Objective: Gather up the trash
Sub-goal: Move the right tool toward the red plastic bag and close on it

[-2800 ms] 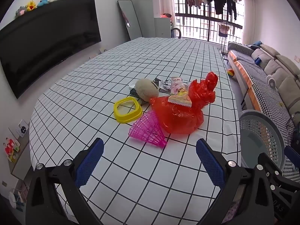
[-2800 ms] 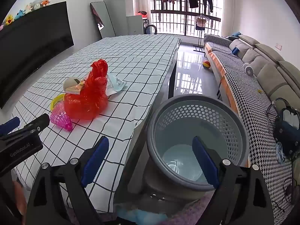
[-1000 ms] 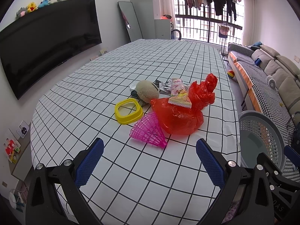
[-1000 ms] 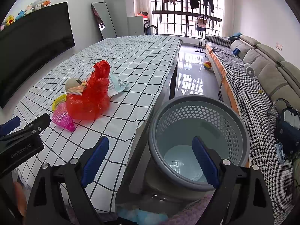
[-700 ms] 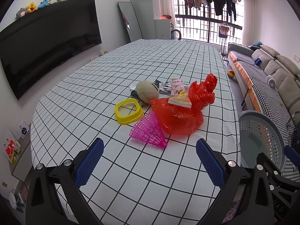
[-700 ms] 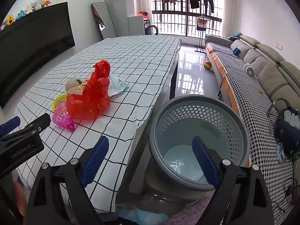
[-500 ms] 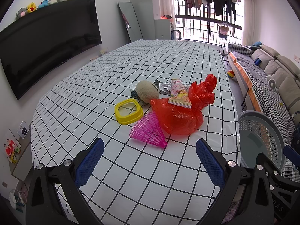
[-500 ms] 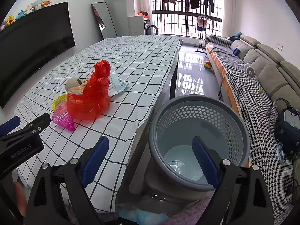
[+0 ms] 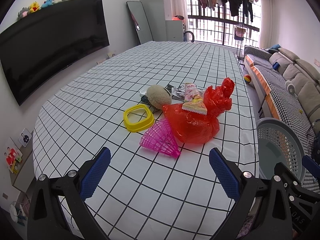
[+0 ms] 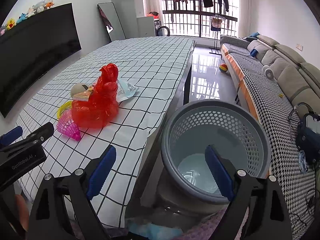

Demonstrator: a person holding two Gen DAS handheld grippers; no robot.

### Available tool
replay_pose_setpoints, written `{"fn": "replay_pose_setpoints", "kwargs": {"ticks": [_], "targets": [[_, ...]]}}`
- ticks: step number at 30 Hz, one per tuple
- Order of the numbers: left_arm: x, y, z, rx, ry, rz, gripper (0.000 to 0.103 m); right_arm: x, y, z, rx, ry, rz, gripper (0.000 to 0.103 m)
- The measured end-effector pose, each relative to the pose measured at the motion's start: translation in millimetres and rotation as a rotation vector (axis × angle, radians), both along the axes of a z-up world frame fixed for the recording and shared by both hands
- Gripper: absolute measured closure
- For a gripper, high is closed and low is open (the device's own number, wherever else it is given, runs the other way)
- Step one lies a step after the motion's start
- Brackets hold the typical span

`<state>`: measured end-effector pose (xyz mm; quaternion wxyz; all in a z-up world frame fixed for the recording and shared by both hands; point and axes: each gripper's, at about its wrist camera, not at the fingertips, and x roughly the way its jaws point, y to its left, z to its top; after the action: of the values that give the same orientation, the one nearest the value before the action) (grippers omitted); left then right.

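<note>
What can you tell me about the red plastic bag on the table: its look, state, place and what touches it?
The red plastic bag is thin, glossy, translucent film, bulging and bunched into a crumpled top that stands up. It sits on the checked tablecloth near the edge by the grey basket. A snack packet lies on it; the pink mesh cone touches its base.

Bright daylight from the barred window [image 9: 222, 28], floor glare [image 10: 204, 84], sharp focus, fisheye bending and dark corners

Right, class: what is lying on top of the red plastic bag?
A snack packet rests on the red plastic bag. The bag looks filled, but what is inside cannot be made out.
</note>
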<state>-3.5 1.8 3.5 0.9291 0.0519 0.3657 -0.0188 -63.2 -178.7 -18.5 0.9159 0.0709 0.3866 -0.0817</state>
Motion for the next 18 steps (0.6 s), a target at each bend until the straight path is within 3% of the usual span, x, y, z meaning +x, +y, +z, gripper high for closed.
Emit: {"fn": "replay_pose_setpoints", "kwargs": {"ticks": [18], "targets": [[30.9,22.5,-11.7,0.012,0.019,0.041,0.006,40.0,21.7,0.9,-0.008,-0.013,0.077,0.017]]}}
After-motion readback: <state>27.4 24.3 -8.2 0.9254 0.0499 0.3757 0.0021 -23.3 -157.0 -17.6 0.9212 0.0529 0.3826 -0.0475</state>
